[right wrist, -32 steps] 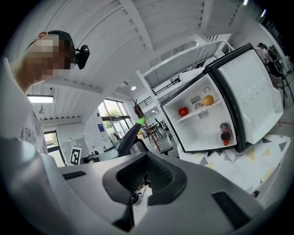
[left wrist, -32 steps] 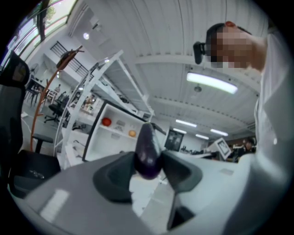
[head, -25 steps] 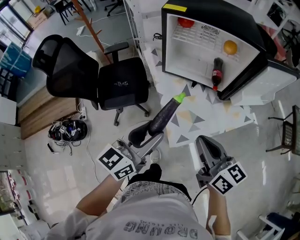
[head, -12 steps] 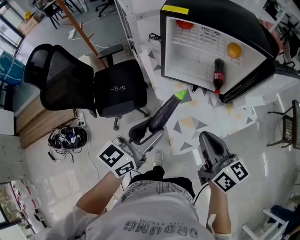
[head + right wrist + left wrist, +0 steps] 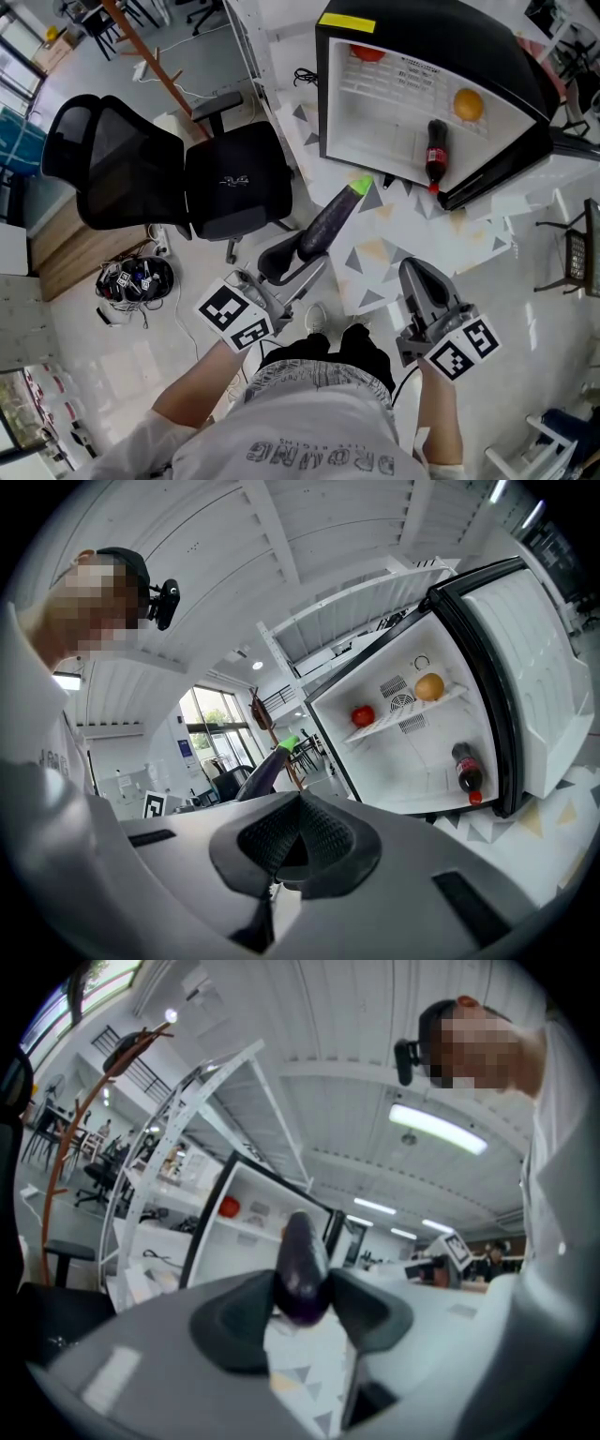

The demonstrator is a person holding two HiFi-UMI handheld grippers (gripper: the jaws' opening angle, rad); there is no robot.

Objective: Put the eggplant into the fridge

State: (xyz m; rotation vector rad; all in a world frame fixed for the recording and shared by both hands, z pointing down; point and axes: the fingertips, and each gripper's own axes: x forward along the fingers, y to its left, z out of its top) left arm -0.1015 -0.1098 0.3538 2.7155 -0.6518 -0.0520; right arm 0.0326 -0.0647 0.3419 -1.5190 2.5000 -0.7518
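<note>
Pale floor [image 5: 103, 375] is seen before the open fridge [image 5: 412, 103]; the eggplant [image 5: 330, 223] is gripped in the left tongs [image 5: 292, 264], its green tip brought nearer the fridge than before; the right tongs [image 5: 419, 284] are closed, empty.

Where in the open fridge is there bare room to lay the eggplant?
In the fridge, the floor is bare from the left wall across to the cola bottle at the right. On the wire shelf above, only the gap between the red fruit and the orange is free, probably too tight for the eggplant in the left claw.
</note>
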